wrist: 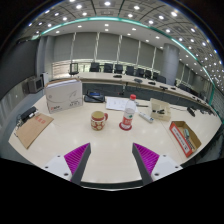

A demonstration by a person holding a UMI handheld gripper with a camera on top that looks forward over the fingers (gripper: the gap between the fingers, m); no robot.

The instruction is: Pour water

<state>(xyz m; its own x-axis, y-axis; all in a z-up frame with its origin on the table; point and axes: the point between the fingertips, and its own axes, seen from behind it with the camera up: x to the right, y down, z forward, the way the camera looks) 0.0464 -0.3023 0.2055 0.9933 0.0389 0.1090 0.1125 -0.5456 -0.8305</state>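
The hand-held gripper [111, 160] hovers over a pale conference table [110, 150], its magenta-padded fingers [75, 156] spread wide and holding nothing. Beyond them, well apart, a clear bottle with a red label [128, 113] stands upright, a patterned mug [98, 120] just beside it. A white box [64, 95] sits farther back; a red packet [184, 135] lies off to one side.
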